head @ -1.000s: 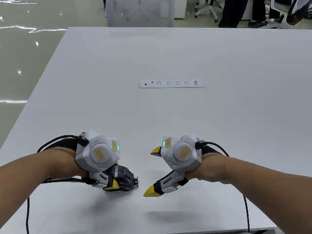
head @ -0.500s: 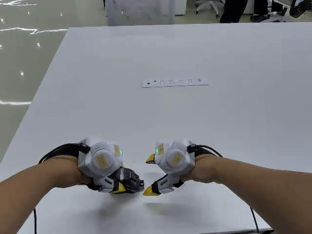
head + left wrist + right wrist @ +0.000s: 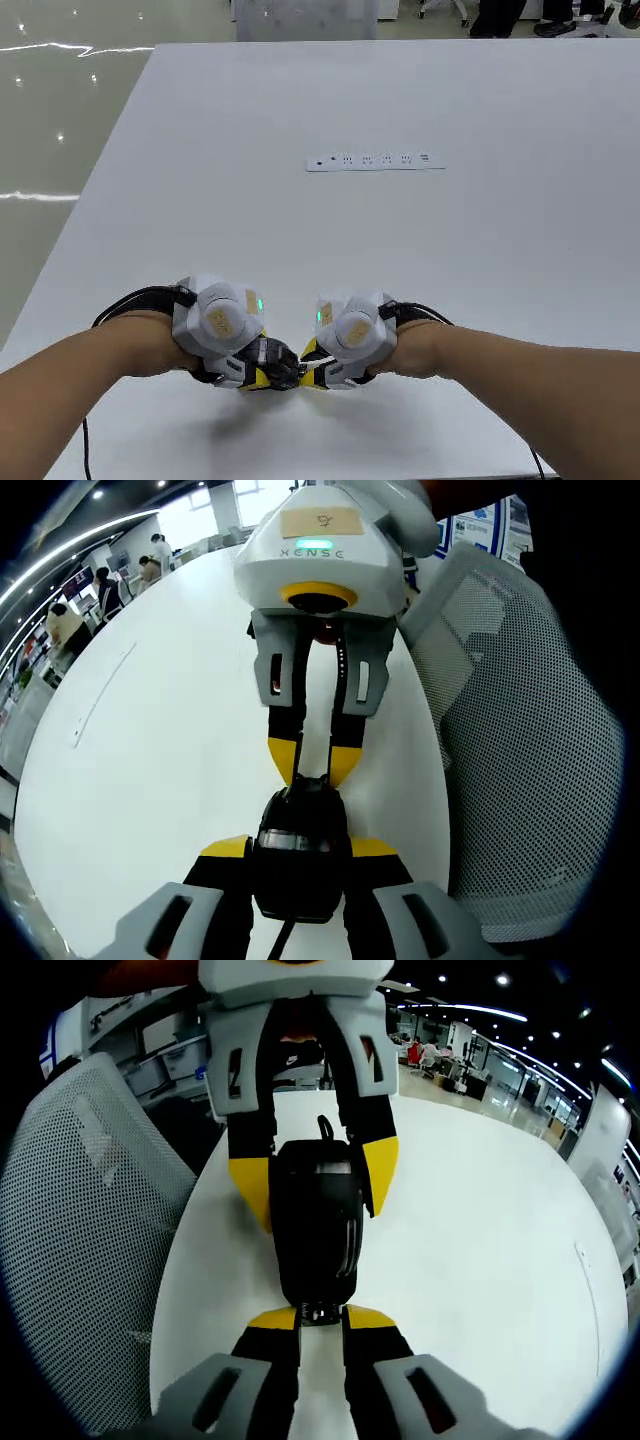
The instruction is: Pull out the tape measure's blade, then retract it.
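Observation:
A black tape measure (image 3: 275, 360) is held just above the white table's near edge, with my left gripper (image 3: 260, 372) shut on its body. In the left gripper view the case (image 3: 300, 855) sits between my yellow-tipped jaws. My right gripper (image 3: 308, 366) faces it from the right, its tips drawn close together at the case's mouth. In the right gripper view the jaws (image 3: 320, 1318) pinch the small blade hook (image 3: 320, 1311), with the case (image 3: 315, 1225) just beyond. No blade length is visible between the case and the hook.
A white power strip (image 3: 375, 160) lies mid-table, far ahead of the hands. The white table (image 3: 450, 250) stretches bare around it. A grey mesh chair (image 3: 530, 730) stands close behind the near edge. Black cables trail from both wrists.
The two hands have come together. The right gripper, open a second ago, has moved left to the tape measure and shut at its mouth. The left gripper kept its hold.

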`<state>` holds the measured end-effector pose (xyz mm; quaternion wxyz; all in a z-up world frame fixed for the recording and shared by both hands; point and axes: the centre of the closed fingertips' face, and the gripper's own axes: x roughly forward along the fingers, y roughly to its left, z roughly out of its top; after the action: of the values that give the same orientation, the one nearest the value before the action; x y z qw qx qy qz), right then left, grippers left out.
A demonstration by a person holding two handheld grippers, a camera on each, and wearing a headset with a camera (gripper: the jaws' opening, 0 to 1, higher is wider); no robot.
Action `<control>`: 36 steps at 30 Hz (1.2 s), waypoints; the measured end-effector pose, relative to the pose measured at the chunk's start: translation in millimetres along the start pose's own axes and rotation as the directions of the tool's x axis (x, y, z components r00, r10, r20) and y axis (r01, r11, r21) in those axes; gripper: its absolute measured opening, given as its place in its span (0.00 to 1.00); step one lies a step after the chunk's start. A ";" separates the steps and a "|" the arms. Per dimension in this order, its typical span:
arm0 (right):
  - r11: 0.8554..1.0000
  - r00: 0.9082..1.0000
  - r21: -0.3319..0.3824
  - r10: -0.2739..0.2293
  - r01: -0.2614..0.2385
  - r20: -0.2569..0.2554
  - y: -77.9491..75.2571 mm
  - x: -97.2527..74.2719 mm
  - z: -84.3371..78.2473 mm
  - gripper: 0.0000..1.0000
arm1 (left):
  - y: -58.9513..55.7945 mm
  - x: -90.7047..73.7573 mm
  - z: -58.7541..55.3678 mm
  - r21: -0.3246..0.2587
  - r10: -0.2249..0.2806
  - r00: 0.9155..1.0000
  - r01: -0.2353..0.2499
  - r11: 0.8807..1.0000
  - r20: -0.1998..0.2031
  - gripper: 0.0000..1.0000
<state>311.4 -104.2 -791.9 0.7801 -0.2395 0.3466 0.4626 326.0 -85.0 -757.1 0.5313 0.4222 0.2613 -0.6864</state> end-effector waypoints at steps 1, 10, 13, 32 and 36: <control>1.000 1.000 0.003 0.001 -0.001 0.000 0.1 -0.1 -0.1 0.14 | 0.3 0.3 -0.2 -0.006 -0.002 1.000 0.002 1.000 0.002 0.31; 0.999 0.999 -0.003 0.033 -0.033 -0.027 -0.3 3.9 -2.8 0.14 | -0.4 2.6 -0.9 0.001 0.000 1.000 0.000 1.000 -0.004 0.32; 0.998 0.998 0.017 0.058 -0.058 -0.023 0.3 3.5 -3.1 0.15 | -0.6 3.5 -1.3 0.013 0.006 1.000 -0.006 1.000 -0.012 0.32; 0.997 0.998 0.054 0.055 -0.055 -0.003 2.0 5.4 -2.8 0.14 | -1.7 12.0 -3.5 0.091 0.025 0.996 -0.018 0.996 -0.081 0.33; 0.998 0.998 0.007 0.069 -0.069 0.004 2.7 5.9 -5.4 0.13 | -1.2 11.4 -4.7 0.086 0.020 0.996 -0.012 0.996 -0.088 0.33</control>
<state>309.2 -103.4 -800.0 0.7653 -0.2237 0.3547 0.4883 325.4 -86.6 -769.4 0.5062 0.4766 0.2515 -0.6733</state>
